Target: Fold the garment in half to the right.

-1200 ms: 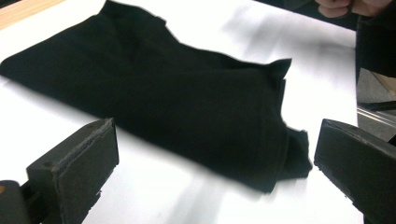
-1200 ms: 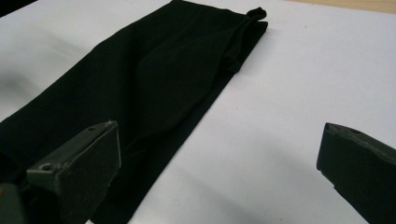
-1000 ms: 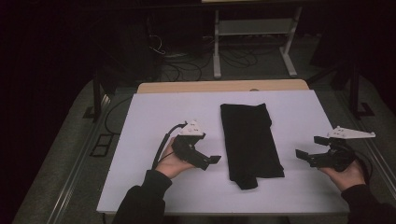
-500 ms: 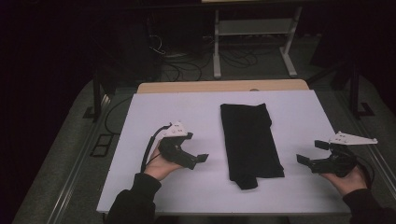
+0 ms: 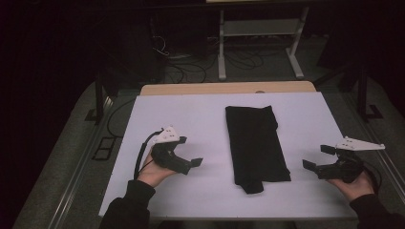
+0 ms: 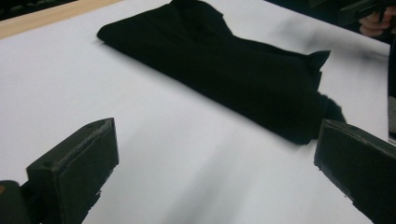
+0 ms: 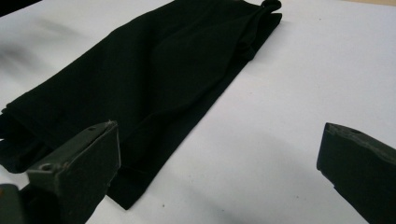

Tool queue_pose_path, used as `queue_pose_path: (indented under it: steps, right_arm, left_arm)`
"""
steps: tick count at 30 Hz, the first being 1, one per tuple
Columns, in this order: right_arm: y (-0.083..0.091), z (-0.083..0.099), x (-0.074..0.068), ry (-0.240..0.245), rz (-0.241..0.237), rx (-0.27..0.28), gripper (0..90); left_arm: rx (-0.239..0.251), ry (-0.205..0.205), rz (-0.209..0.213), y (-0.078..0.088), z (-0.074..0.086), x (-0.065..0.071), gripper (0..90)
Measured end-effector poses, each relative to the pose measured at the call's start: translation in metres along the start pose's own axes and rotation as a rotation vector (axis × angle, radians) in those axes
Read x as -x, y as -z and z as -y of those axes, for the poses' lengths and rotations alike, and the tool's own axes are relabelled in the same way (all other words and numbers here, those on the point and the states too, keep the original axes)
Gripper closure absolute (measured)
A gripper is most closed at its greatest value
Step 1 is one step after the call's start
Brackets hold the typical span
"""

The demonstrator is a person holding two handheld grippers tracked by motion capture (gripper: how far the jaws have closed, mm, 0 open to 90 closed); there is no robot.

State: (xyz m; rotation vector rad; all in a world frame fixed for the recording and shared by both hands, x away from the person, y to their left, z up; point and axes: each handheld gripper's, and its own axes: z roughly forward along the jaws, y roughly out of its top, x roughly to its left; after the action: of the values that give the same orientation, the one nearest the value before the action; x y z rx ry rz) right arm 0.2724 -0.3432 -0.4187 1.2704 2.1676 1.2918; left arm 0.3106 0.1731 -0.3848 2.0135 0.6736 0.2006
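Note:
A black cloth (image 5: 255, 143), folded into a long strip, lies on the white table (image 5: 191, 114) and runs from its middle toward the near edge. My left gripper (image 5: 190, 150) is held to the left of the cloth, open, with a strip of bare table between them. My right gripper (image 5: 318, 157) is to the cloth's right, open and apart from it. In the left gripper view the cloth (image 6: 224, 70) lies beyond the wide-apart jaws of the left gripper (image 6: 215, 177). In the right gripper view the cloth (image 7: 154, 79) stretches ahead and to the left of the right gripper (image 7: 215, 177).
A strip of bare wood (image 5: 224, 88) shows along the table's far edge. Beyond it on the dark floor stand a metal shelf frame (image 5: 260, 28) and loose cables (image 5: 176, 62). The person's other hand (image 6: 376, 21) shows at the top right of the left gripper view.
My left gripper has drawn leftward, away from the cloth, staying open. The right gripper has sunk slightly toward the near edge. The cloth has not moved.

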Motion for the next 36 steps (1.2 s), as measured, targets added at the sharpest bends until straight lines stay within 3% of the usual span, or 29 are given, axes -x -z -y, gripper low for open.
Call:
queue_pose_path:
  steps: [11, 20, 36]
  right_arm:
    - [-0.002, 0.002, -0.001, 0.001, -0.008, 0.001, 0.0]
    - [-0.002, 0.003, -0.001, -0.001, -0.009, -0.001, 0.0]
    - [-0.006, 0.004, -0.001, -0.005, -0.017, -0.005, 0.0]
  left_arm:
    - [0.044, 0.038, -0.058, 0.027, 0.025, -0.013, 0.0]
    - [0.09, 0.069, -0.13, 0.052, 0.044, -0.025, 0.0]
    - [0.142, 0.122, -0.238, 0.082, 0.085, -0.043, 0.0]
